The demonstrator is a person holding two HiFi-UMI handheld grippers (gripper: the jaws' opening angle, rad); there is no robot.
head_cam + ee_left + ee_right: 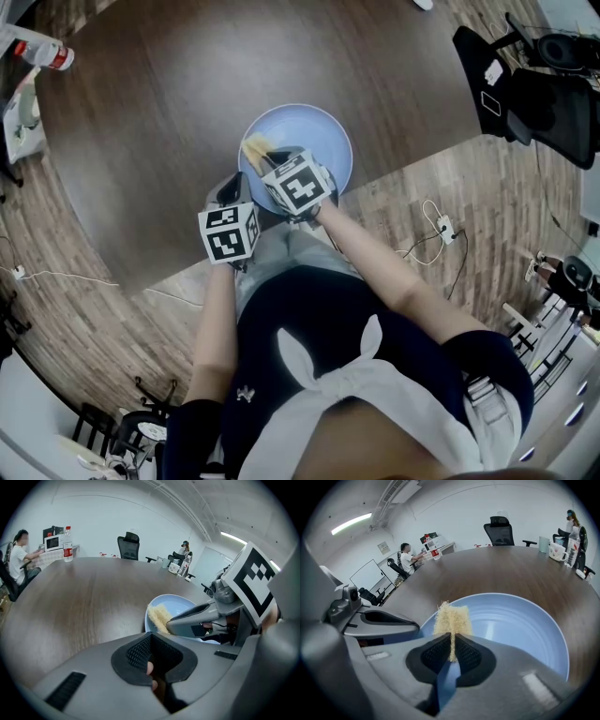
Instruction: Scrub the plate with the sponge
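Observation:
A light blue plate point(319, 136) point(180, 605) point(511, 625) lies on the dark wood table, close to its near edge. My right gripper point(269, 161) point(452, 651) is shut on a yellow fibrous sponge point(255, 146) point(158, 616) point(451, 618), which it holds over the plate's near left part. The sponge sticks out past the jaws towards the plate's bowl. Just left of the plate's near rim, my left gripper point(230, 191) point(150, 656) has its jaws shut and nothing shows between them. Only skin shows behind its jaws.
A plastic bottle point(42, 52) point(68, 545) stands at the table's far left. Office chairs point(129, 545) point(499, 529) ring the table, a person point(18, 557) sits at the far end, and mugs point(557, 550) stand far right. The table edge point(187, 272) runs right beside me.

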